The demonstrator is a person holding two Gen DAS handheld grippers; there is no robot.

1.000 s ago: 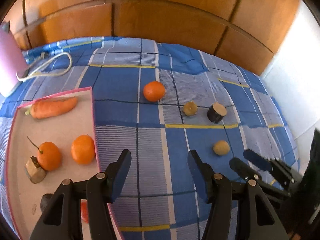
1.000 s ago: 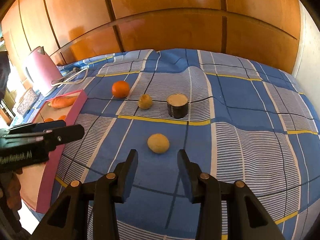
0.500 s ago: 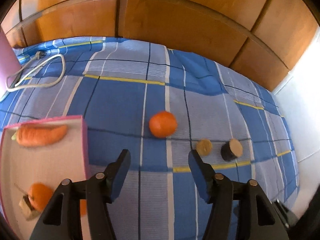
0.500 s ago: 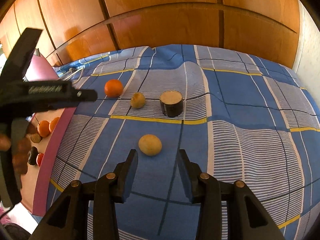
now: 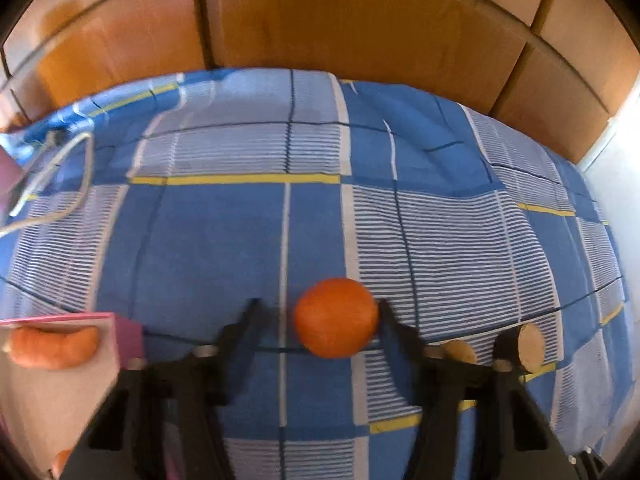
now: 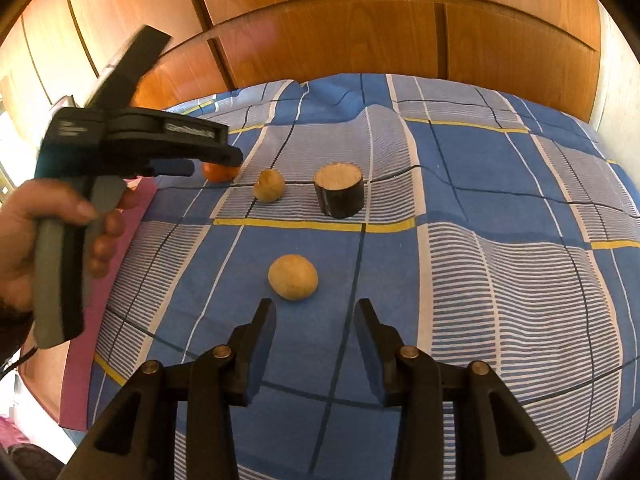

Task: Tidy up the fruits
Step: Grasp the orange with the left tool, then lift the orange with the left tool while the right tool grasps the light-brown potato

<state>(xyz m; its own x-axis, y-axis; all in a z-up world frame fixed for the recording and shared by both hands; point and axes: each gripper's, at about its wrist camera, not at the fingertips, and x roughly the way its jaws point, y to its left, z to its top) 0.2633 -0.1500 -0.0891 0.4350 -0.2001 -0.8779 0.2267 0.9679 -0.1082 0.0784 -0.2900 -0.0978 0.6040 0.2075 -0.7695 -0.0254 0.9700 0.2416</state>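
Note:
An orange (image 5: 336,317) lies on the blue checked cloth, between the open fingers of my left gripper (image 5: 316,320), close to the right finger. The same orange (image 6: 218,172) shows in the right wrist view, partly hidden by the left gripper's fingertips (image 6: 216,160). My right gripper (image 6: 315,320) is open and empty, just short of a round tan fruit (image 6: 293,277). A small tan fruit (image 6: 269,185) and a dark cylinder with a pale cut top (image 6: 339,190) lie farther back. A carrot (image 5: 52,346) lies on the pink-rimmed tray (image 5: 120,332).
The tray (image 6: 104,280) sits at the left edge of the cloth. A white cable (image 5: 52,184) loops at the far left. Wooden cabinet panels (image 6: 360,24) close off the back. A white wall (image 5: 616,160) stands to the right.
My left gripper moved forward over the cloth until the orange sits between its open fingers. My right gripper stayed nearly still behind the tan fruit.

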